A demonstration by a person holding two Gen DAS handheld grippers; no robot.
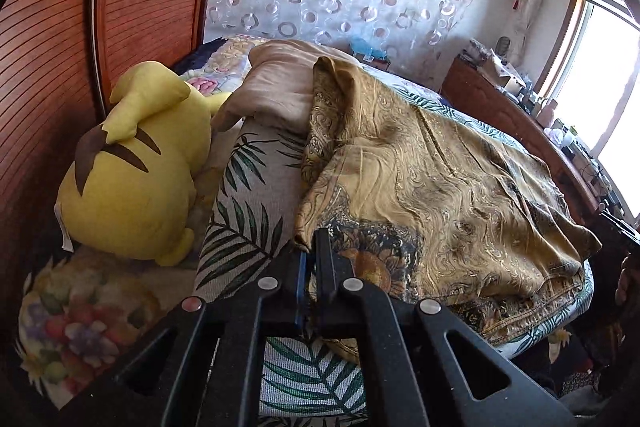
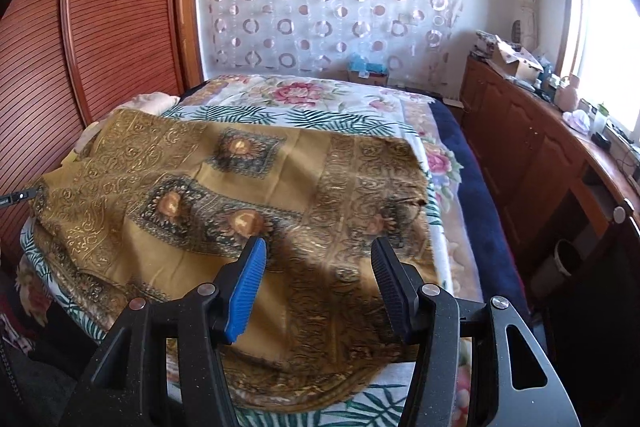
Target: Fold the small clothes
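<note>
A golden-brown patterned cloth [image 2: 248, 187] lies spread over the leaf-print cover on the bed, rumpled on its left side. Seen from the left wrist, the same cloth [image 1: 440, 179] is bunched in folds. My left gripper [image 1: 314, 247] is shut on the cloth's near left corner, with fabric pinched between its pads. Its tip [image 2: 18, 195] shows at the cloth's left edge in the right wrist view. My right gripper [image 2: 318, 255] hovers just above the cloth's near edge. Its jaws stand open with nothing between the pads.
A yellow plush toy [image 1: 132, 179] lies left of the cloth, against the wooden wardrobe [image 1: 48, 67]. A beige pillow [image 1: 280, 87] sits behind it. The bed cover [image 2: 320, 95] stretches back to the curtain. A wooden cabinet [image 2: 540, 155] with clutter runs along the right, under the window.
</note>
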